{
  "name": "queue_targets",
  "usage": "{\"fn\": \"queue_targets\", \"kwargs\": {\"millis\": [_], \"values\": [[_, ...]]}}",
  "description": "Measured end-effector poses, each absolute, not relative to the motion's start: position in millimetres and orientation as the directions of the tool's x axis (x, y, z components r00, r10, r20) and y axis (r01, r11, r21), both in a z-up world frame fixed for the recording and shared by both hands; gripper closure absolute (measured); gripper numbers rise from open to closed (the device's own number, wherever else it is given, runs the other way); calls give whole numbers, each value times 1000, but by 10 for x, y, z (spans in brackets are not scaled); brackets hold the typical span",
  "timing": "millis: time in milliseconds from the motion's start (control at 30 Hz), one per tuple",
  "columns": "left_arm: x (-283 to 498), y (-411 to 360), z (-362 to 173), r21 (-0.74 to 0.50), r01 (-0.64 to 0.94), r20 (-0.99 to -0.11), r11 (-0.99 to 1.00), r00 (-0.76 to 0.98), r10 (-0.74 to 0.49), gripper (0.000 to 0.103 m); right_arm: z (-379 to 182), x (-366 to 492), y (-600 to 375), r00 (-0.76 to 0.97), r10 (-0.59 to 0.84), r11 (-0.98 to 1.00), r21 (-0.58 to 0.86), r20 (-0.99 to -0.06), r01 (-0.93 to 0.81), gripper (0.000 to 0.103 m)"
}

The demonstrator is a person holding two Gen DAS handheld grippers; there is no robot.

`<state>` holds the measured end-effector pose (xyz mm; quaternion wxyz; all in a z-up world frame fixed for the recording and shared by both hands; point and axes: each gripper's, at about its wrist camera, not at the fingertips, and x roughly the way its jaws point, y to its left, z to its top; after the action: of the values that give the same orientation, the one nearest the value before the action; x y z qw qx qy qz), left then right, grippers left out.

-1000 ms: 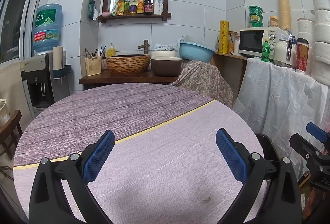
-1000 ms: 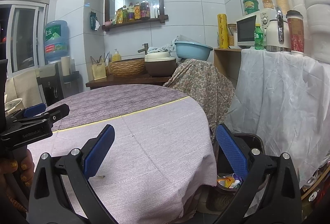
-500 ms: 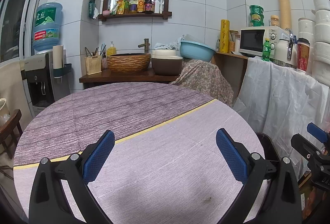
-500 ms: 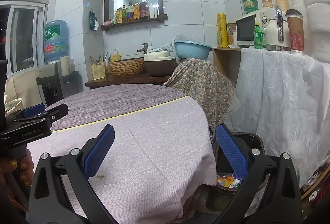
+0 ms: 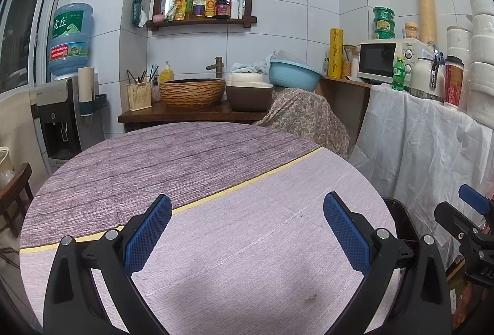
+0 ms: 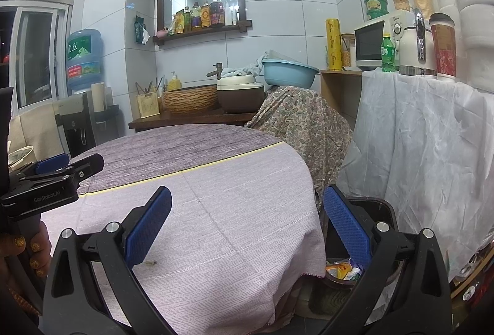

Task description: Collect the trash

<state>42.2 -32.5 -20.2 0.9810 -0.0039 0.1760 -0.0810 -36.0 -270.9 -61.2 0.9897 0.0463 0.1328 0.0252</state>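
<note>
A round table (image 5: 234, 168) with a purple striped cloth fills both views (image 6: 216, 180). A black trash bin (image 6: 379, 208) stands on the floor at the table's right edge, with colourful wrappers (image 6: 341, 270) inside. Its rim shows in the left wrist view (image 5: 398, 211). My left gripper (image 5: 247, 230) is open and empty above the table. My right gripper (image 6: 247, 224) is open and empty over the table's right edge, its right finger above the bin. A small brown scrap (image 6: 150, 263) lies on the cloth near the right gripper's left finger.
A white-draped counter (image 6: 416, 134) with a microwave (image 6: 370, 44) and bottles stands to the right. A floral-covered object (image 6: 296, 122) sits behind the table. A sink counter (image 5: 191, 115) and a water dispenser (image 5: 61, 119) are at the back.
</note>
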Motion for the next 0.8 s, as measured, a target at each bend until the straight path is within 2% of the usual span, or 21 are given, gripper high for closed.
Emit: {"fn": "queue_targets", "kwargs": {"millis": [800], "values": [[425,-342,-201,-35,159,-349,987,923,-161,6,-621,-354,-2707,963,64,994,97,-263,-40,6]]}}
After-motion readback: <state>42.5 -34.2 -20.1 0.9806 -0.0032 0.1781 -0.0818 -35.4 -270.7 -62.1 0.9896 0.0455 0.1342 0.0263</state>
